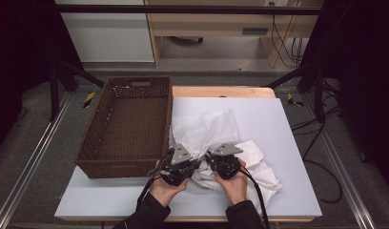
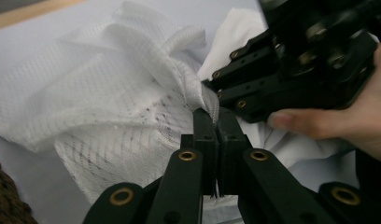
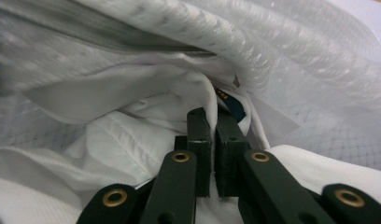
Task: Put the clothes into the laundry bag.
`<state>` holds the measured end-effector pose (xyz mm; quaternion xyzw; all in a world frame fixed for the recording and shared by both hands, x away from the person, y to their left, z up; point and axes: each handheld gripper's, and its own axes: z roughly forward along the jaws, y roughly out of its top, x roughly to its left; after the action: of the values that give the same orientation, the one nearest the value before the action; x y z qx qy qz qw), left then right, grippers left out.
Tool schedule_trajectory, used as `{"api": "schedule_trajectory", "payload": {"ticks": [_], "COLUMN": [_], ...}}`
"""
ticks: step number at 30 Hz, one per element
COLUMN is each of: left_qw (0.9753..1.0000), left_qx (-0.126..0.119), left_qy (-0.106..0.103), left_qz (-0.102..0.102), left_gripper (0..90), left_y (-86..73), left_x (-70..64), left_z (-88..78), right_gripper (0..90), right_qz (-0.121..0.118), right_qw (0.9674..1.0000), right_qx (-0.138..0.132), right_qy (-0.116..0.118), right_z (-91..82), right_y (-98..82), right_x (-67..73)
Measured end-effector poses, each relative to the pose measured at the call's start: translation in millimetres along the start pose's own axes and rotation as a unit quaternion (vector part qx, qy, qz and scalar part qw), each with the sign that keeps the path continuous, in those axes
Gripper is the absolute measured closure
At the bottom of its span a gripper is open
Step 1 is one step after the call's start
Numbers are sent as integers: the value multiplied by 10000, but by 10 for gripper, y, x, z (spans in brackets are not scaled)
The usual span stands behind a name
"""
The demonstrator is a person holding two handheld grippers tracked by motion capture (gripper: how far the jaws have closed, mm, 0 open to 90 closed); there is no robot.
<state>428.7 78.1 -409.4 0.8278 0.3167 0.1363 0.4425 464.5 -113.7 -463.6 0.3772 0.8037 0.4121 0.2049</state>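
A white mesh bag (image 1: 209,126) lies crumpled on the table, just right of the wicker basket (image 1: 128,125), with a white shirt (image 1: 259,164) partly tucked into its mouth and spilling out toward the near right. The bunched bag runs roughly from the far side, where it fans out, to the near side, where its gathered mouth points at the person. In the right gripper view the shirt's collar with a dark label (image 3: 230,105) sits inside the mesh opening.

The left gripper (image 1: 179,164) has its jaws pressed together, pinching the gathered mesh edge of the bag (image 2: 198,93), just beside the basket's near right corner. The right gripper (image 1: 220,160), a little farther from the basket and almost touching the left one, has its jaws closed on a fold of the shirt (image 3: 198,93) at the bag's mouth. A hand (image 1: 234,183) wraps each gripper from below.

The basket is brown, rectangular and holds nothing, its long side running away from the person.

Right of the basket the table (image 1: 278,124) is covered by a pale sheet, with a strip of wood showing at the far edge. Beyond the basket stand a grey floor, black frame bars and a light wooden cabinet (image 1: 216,24).
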Motion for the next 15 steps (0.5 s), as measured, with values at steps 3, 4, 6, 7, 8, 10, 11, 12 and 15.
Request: {"api": "schedule_trajectory", "payload": {"ticks": [3, 4, 6, 7, 8, 10, 11, 12, 15], "left_qw": [10000, 9999, 9999, 9999, 9999, 9998, 9997, 9996, 9994], "left_qx": [86, 91, 105, 113, 139, 205, 227, 266, 342], "left_qy": [27, 46, 50, 70, 72, 68, 64, 65, 82], "left_qz": [-14, -7, -18, -4, 0, -6, -14, -19, -4], "left_gripper": [885, 885, 885, 885, 884, 885, 885, 885, 885], "left_y": [-64, -69, -77, -83, -93, -109, -122, -134, -167], "left_x": [28, 34, 43, 43, 47, 56, 60, 62, 70], "left_z": [34, 41, 52, 57, 65, 84, 97, 112, 144], "right_gripper": [729, 697, 622, 578, 536, 432, 411, 395, 389], "right_qz": [43, 96, 68, 79, 108, 187, 212, 261, 325], "right_qw": [9992, 9985, 9982, 9977, 9974, 9982, 9985, 9990, 9995], "right_qx": [-242, -297, -436, -548, -633, -575, -499, -357, -4], "right_qy": [330, 454, 412, 389, 316, 25, 5, -16, 37], "right_z": [-146, -218, -404, -497, -577, -643, -629, -578, -377], "right_y": [-28, -36, -37, -39, -44, -94, -111, -150, -251], "right_x": [-33, -56, -115, -158, -206, -311, -328, -356, -385]}}
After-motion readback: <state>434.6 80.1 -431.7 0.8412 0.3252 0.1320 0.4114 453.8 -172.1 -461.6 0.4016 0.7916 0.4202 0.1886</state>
